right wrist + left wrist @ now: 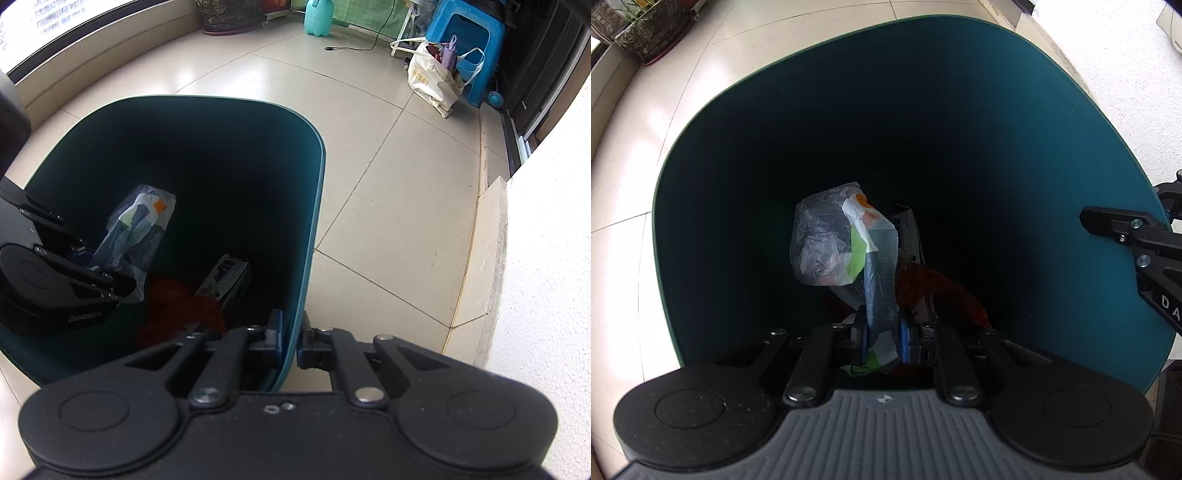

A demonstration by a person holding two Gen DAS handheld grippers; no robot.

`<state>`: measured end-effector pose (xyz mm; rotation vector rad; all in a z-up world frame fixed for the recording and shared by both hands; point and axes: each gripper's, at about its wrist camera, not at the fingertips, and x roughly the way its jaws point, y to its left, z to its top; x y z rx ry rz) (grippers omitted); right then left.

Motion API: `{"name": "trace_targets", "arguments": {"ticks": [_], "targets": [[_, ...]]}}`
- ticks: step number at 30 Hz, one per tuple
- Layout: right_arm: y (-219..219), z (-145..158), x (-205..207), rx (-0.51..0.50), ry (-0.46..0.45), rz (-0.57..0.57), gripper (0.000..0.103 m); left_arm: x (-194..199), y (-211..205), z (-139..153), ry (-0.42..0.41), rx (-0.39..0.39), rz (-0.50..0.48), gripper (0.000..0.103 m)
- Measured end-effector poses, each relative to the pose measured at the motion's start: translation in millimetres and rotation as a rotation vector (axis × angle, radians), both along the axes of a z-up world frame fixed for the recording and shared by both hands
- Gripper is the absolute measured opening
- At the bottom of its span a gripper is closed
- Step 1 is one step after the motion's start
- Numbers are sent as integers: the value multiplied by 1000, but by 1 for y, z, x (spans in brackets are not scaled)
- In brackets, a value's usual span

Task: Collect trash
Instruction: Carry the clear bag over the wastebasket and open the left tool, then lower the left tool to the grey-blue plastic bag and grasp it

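A: Left wrist view. What does the left tool (882, 332) carry, and where?

B: Its blue pads are clamped on a crumpled clear plastic wrapper with green, orange and grey print (842, 251), which hangs inside the mouth of the deep teal plastic bin with rounded corners (1052, 110). At the right edge the black arm of the right tool (1123, 230) sits on the bin's rim.

A: How should the drop be done well?

B: Judged from this view, the wrapper is already below the rim and clear of the walls, so the pads need only part fully. The film is light and may cling to a pad; a wide release low in the bin would help it fall free.

A: What lies in the bin?

B: Under the wrapper, a rust-orange crumpled mass (938, 291) and part of a printed carton (908, 236); the rest of the bottom is too dark to read.

A: Right wrist view. What is the right tool (290, 341) doing?

B: It is closed on the bin's near wall (310, 236), one pad inside and one outside, apparently steadying it on the pale tiled floor (388, 206).

A: And the contents from here?

B: The wrapper (142, 225) hangs from the left tool (83, 254) within the opening, above the orange mass (177, 306) and a dark printed carton (227, 277) leaning toward the right wall.
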<state>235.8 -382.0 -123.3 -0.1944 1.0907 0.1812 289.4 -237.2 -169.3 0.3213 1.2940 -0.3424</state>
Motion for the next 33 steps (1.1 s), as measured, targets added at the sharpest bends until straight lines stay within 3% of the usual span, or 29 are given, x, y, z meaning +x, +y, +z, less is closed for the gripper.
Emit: {"name": "trace_targets", "arguments": {"ticks": [4, 7, 9, 12, 20, 25, 33], "targets": [[0, 0, -1, -1, -1, 2, 6, -1, 3, 2, -6, -25, 5, 19], [1, 0, -1, -3, -1, 3, 6, -2, 9, 4, -3, -53, 20, 32], [1, 0, -1, -2, 0, 4, 6, -3, 13, 6, -3, -67, 34, 49], [1, 0, -1, -3, 2, 5, 6, -9, 13, 12, -20, -85, 20, 55], [5, -1, -1, -19, 2, 10, 6, -35, 30, 44, -64, -174, 11, 58], [10, -1, -3, -35, -6, 41, 7, -41, 36, 74, -115, -188, -5, 63], [26, -1, -8, -56, 7, 106, 8, -69, 96, 107, -180, -183, 65, 64]]}}
